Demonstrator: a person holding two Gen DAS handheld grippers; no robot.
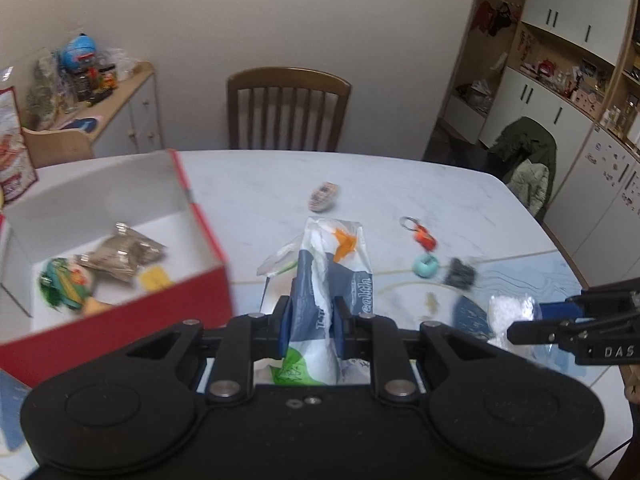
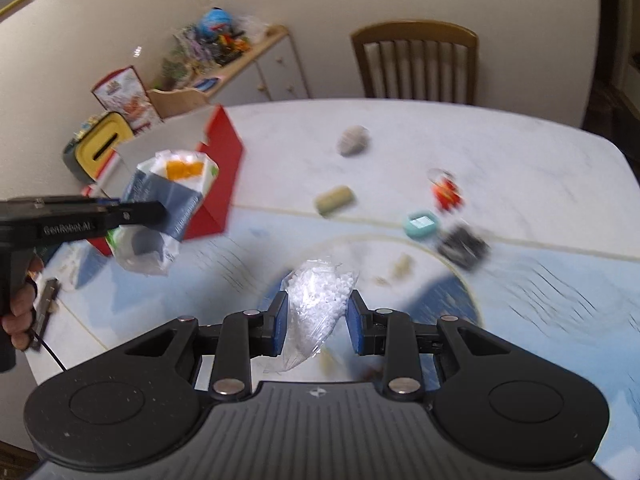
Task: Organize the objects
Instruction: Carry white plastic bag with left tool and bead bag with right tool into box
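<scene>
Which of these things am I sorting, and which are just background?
In play: printed packet in left gripper; bag of white beads in right gripper; red box; orange keyring; teal case.
Background: chair; sideboard; cabinets.

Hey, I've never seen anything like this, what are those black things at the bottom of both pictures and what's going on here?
Those are hand-held grippers, one in each of a person's hands; no robot arm is involved. Each carries a camera looking forward along its two fingers, so you get one picture per hand.

In the left picture, the left gripper is shut on a printed plastic bag. In the right picture, the right gripper is shut on a clear bag of white pellets; the person's hand shows at its left edge.

Below is a white table with a blue mat. A red box already holds a few items. A keychain, a teal case and some other small things lie loose.
</scene>
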